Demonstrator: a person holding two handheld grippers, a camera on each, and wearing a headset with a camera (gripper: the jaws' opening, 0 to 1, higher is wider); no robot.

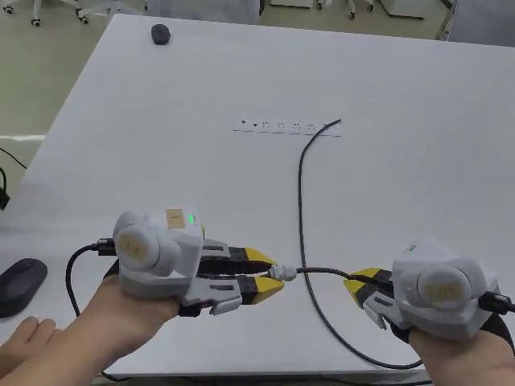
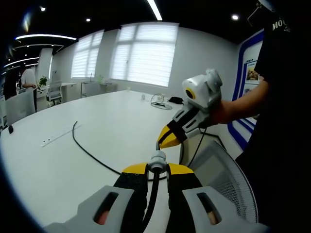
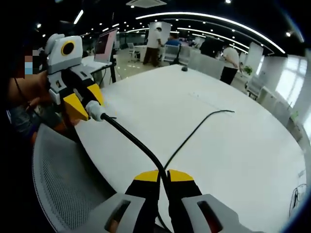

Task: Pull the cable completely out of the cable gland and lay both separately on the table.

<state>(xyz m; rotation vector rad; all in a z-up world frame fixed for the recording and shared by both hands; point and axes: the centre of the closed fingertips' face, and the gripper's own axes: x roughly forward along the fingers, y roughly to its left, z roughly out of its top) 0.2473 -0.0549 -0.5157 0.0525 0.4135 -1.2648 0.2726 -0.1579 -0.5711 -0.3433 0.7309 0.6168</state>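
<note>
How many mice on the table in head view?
2: the far mouse near the far edge of the table; the near mouse at its near-left edge. More may sit out of frame.

Wide open table (image 1: 418, 209) on the right; the cable (image 1: 300, 193) runs up the middle toward the far power strip (image 1: 286, 126), a mouse (image 1: 19, 283) sits near left.

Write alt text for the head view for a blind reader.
The left tool clamps a white cable gland and the right tool clamps the black cable leaving it, above a white table. The cable trails toward a power strip.
</note>
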